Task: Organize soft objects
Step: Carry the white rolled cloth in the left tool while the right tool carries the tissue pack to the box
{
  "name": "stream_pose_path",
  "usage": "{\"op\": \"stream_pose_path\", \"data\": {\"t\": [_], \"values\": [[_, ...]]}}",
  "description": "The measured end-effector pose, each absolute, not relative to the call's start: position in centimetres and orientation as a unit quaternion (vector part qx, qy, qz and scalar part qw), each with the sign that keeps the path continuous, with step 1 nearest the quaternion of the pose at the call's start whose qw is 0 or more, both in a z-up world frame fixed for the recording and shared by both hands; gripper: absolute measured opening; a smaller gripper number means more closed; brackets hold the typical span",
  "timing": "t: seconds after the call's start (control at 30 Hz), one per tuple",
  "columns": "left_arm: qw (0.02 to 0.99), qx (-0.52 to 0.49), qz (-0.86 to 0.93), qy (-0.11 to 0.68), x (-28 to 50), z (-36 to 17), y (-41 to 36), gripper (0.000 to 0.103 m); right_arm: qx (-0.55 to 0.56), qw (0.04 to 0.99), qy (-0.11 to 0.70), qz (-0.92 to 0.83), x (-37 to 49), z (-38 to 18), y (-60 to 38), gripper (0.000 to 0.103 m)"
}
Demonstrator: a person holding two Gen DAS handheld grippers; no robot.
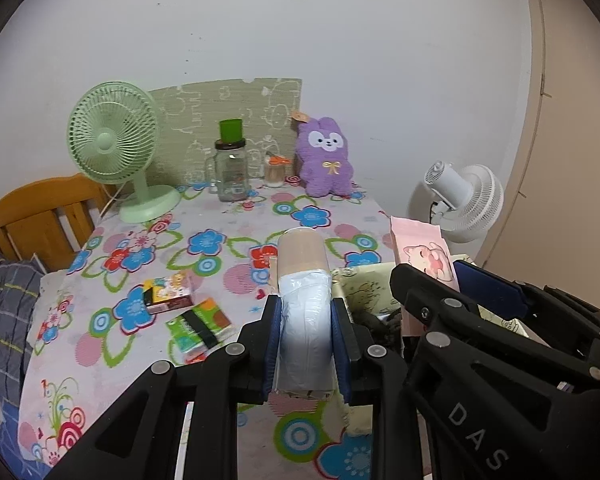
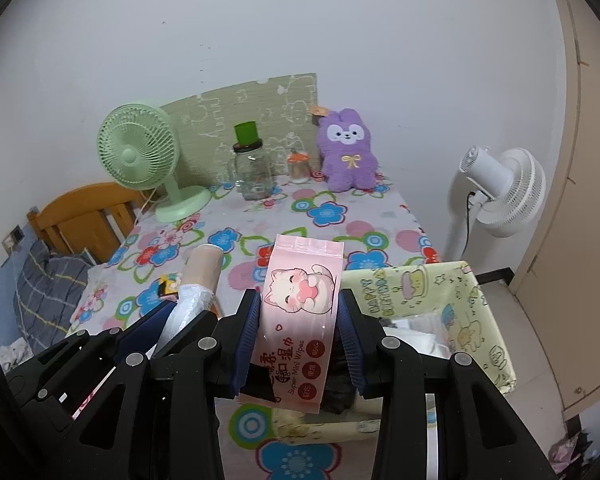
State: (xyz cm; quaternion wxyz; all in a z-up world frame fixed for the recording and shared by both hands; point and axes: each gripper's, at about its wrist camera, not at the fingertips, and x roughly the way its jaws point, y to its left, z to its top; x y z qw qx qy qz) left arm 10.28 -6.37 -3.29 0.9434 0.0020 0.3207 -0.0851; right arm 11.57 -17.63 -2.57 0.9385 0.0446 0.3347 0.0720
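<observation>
1. The left tongs (image 1: pixel 306 330) clamp a bag roll (image 1: pixel 305 312); the right tongs (image 2: pixel 298 334) clamp a pink wipes pack (image 2: pixel 300 320), its print readable only in the right view.
2. Both point lengthwise away toward the wall, above the tabletop (image 1: pixel 220 248).
3. A yellow box (image 2: pixel 472 312) sits just right; tissue packs (image 1: pixel 188 312) lie left.

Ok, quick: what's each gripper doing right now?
Left gripper: shut on the roll of bags.
Right gripper: shut on the pink wipes pack, above the yellow box.
</observation>
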Motion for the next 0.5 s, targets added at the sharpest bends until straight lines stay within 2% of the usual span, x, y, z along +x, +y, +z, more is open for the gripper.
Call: {"op": "stream_pose_path", "data": {"t": [0.5], "values": [[0.937,0.007,-0.118,0.328,12.2,-4.1,-10.7,0.023,0.051,0.938,0.341,0.038,13.1,-3.4,-21.6,0.043]]}}
